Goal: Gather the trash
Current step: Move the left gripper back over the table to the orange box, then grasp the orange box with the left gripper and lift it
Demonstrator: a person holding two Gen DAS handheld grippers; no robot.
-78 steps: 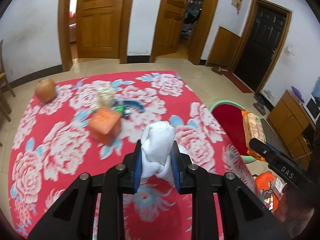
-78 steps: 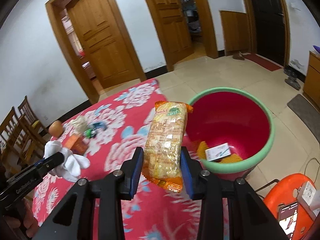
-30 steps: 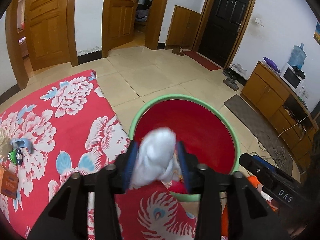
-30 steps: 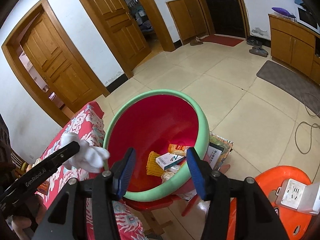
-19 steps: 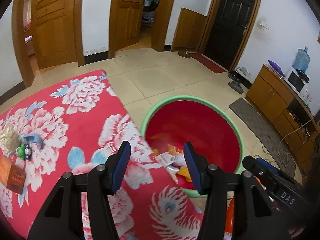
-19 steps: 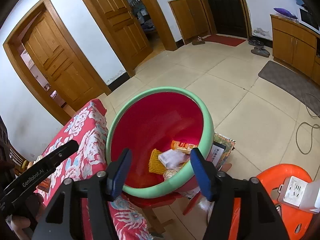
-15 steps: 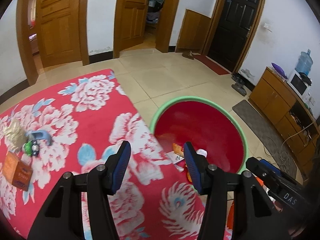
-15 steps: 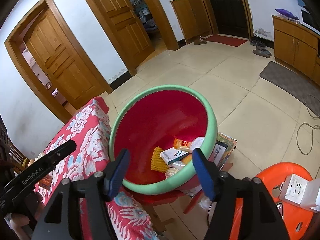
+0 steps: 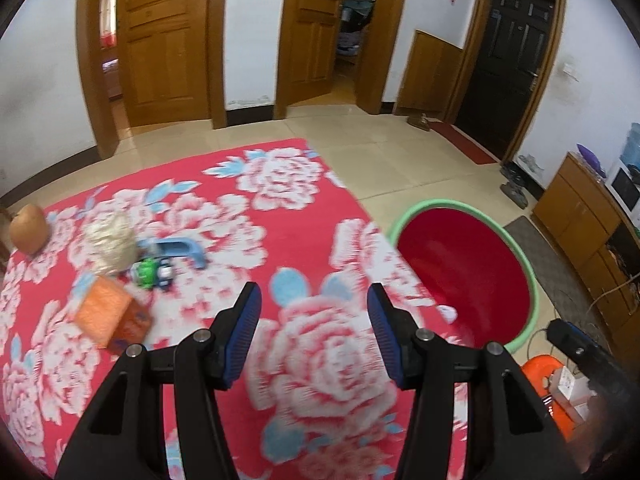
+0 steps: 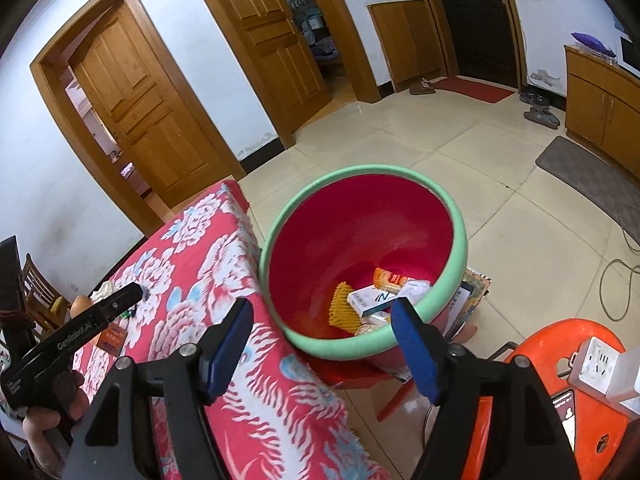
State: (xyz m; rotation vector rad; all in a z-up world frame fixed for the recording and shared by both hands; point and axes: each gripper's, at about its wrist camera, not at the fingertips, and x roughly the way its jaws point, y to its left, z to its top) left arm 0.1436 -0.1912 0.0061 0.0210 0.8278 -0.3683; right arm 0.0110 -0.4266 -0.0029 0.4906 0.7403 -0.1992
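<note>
My left gripper point(image 9: 314, 316) is open and empty above the red flowered table cloth point(image 9: 320, 360). On the cloth at the left lie an orange box point(image 9: 106, 316), a crumpled pale wad point(image 9: 110, 242), a green toy point(image 9: 150, 272) and a blue piece point(image 9: 176, 248). My right gripper point(image 10: 322, 330) is open and empty over the near rim of the red bin with a green rim point(image 10: 440, 200). In the bin lie a white box point(image 10: 370, 300), an orange packet point(image 10: 390, 278), a yellow piece point(image 10: 342, 312) and a white wad point(image 10: 414, 290). The bin also shows in the left wrist view point(image 9: 524, 264).
A brown round fruit point(image 9: 28, 228) sits at the cloth's far left corner. An orange stool point(image 10: 560, 360) with a white power strip point(image 10: 600, 364) stands right of the bin. Wooden doors line the far wall, and a low wooden cabinet point(image 10: 600, 108) stands at the right.
Both grippers let go of their trash into the bin and now stand open. The left gripper has swung back left from the bin over the table. The right view has barely shifted.
</note>
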